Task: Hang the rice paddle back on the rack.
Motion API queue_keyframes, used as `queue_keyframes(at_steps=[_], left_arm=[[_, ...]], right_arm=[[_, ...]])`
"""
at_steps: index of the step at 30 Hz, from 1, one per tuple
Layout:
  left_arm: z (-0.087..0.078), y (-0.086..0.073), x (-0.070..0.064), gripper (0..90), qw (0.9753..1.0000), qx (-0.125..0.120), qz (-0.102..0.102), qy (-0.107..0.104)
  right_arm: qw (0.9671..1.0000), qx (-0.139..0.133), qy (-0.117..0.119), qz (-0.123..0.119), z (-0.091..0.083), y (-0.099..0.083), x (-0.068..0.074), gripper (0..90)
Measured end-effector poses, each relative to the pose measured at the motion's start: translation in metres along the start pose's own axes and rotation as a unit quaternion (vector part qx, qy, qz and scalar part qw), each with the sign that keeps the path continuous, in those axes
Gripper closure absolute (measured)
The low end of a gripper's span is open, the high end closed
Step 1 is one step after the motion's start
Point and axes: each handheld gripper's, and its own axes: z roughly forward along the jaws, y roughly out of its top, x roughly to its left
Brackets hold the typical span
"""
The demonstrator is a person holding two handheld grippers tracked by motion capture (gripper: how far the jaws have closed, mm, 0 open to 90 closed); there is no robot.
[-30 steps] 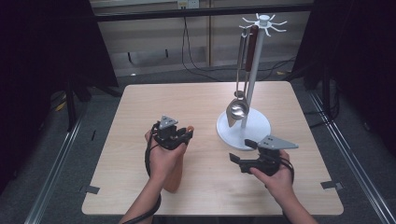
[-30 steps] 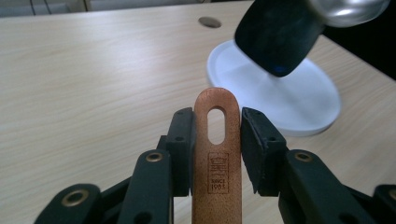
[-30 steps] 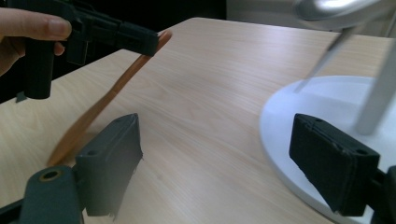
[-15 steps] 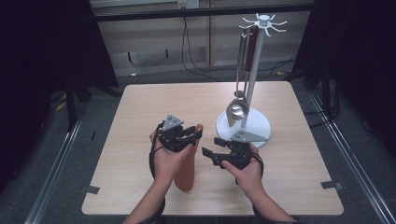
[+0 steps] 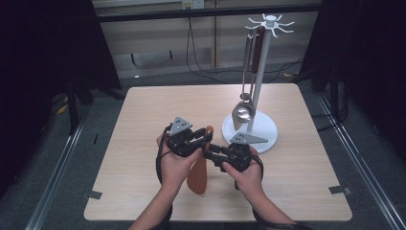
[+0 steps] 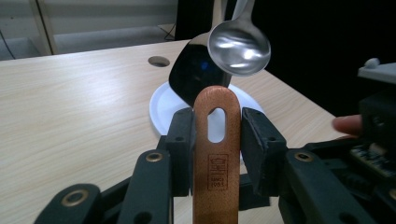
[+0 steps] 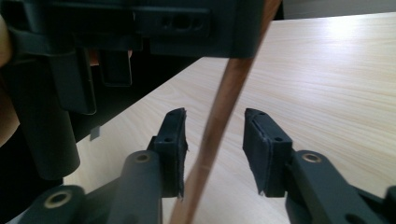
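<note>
A wooden spatula (image 5: pixel 197 176) is held over the table, its slotted handle (image 6: pixel 217 154) upright between the jaws of my left gripper (image 5: pixel 203 137), which is shut on it. In the left gripper view, the left gripper (image 6: pixel 217 140) clamps the handle just below the slot. My right gripper (image 5: pixel 209 153) points left at the same handle, lower down. In the right gripper view, the right gripper (image 7: pixel 214 123) is open, the handle (image 7: pixel 219 126) slants between its pads, and the left gripper's body (image 7: pixel 116 28) is just above.
A utensil stand (image 5: pixel 261 72) on a round white base (image 5: pixel 264 130) stands at the right of the table (image 5: pixel 143 110). A steel ladle (image 5: pixel 242 114) and a brown-handled utensil (image 5: pixel 258 43) hang from it, close behind both grippers. The ladle (image 6: pixel 239 44) hangs just beyond the spatula's tip.
My right gripper has swung left from the table's right side to the left gripper, and its open jaws now straddle the spatula's handle. The left gripper shifted slightly right with the spatula.
</note>
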Motion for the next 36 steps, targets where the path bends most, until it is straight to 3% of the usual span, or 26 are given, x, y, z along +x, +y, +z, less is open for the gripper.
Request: queue_keyframes(at_steps=[2,5,10,14,19,24,25,27,30,36], left_arm=[[-0.002,0.002,-0.002,65.8,1.0000,-0.003,-0.001,-0.002],[-0.005,0.005,-0.002,65.9,1.0000,-0.009,-0.001,-0.003],[-0.010,0.009,-0.001,65.8,0.9994,-0.028,-0.017,-0.014],[-0.012,0.010,0.000,65.8,0.9991,-0.034,-0.018,-0.016],[-0.010,0.009,0.003,64.6,0.9970,-0.059,-0.028,-0.040],[-0.012,0.010,0.007,56.0,0.9976,-0.055,-0.027,-0.032],[-0.011,0.009,0.007,53.5,0.9969,-0.061,-0.037,-0.032],[-0.012,0.007,0.010,49.7,0.9976,-0.054,-0.038,-0.023],[-0.013,0.004,0.014,47.9,0.9988,-0.041,-0.023,-0.010],[-0.014,-0.001,0.020,34.8,0.9994,-0.030,-0.014,0.013]], right_arm=[[1.0000,0.000,0.009,-0.005,0.002,0.001,0.000,70.9],[1.0000,-0.003,0.001,-0.006,0.001,0.002,0.001,80.2],[0.9999,-0.015,0.003,-0.001,-0.003,0.006,0.000,83.5],[0.9998,-0.019,-0.001,-0.003,-0.005,0.010,0.002,84.0],[0.9998,-0.022,-0.002,0.002,-0.008,0.013,0.002,84.3],[0.9996,-0.027,-0.005,0.003,-0.014,0.020,-0.002,84.2],[0.9995,-0.030,-0.008,0.003,-0.017,0.021,-0.004,84.3],[0.9993,-0.034,-0.012,0.006,-0.022,0.024,-0.008,84.3],[0.9989,-0.043,-0.012,0.010,-0.029,0.028,-0.013,84.3],[0.9989,-0.047,-0.005,0.009,-0.040,0.035,-0.020,84.2]])
